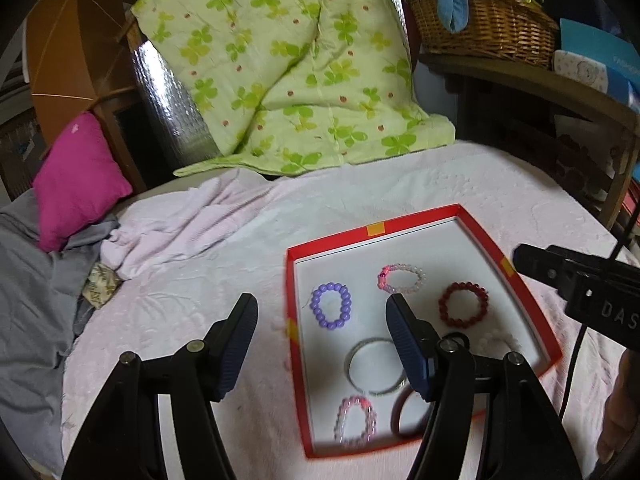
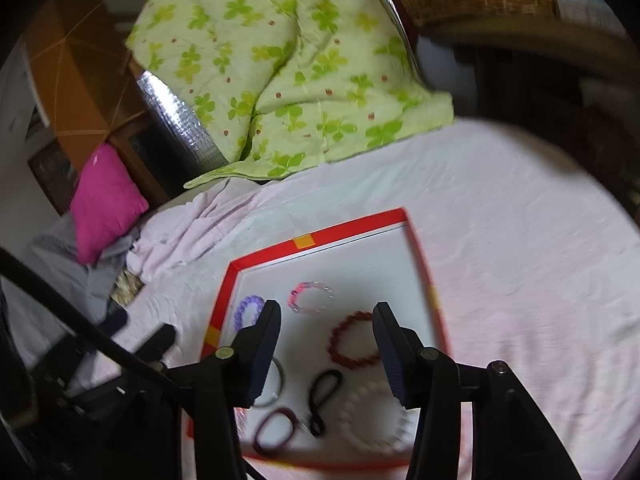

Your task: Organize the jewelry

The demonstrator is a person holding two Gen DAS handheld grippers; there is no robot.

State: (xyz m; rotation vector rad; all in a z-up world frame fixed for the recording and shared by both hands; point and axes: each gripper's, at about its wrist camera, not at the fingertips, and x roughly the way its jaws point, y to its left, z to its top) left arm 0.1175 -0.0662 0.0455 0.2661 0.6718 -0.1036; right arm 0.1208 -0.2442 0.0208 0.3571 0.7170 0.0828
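Both claws, left claw (image 1: 320, 344) and right claw (image 2: 326, 350), are hanging released and empty above the shallow red-rimmed cardboard tray (image 1: 376, 230); the next grasp is best taken slowly, singling out one bracelet.

Both my wrist cameras look steeply down from above the bed (image 1: 460, 184), facing its far pillow end. Each sees the red tray (image 1: 532, 312) close below; my right view sits further right.
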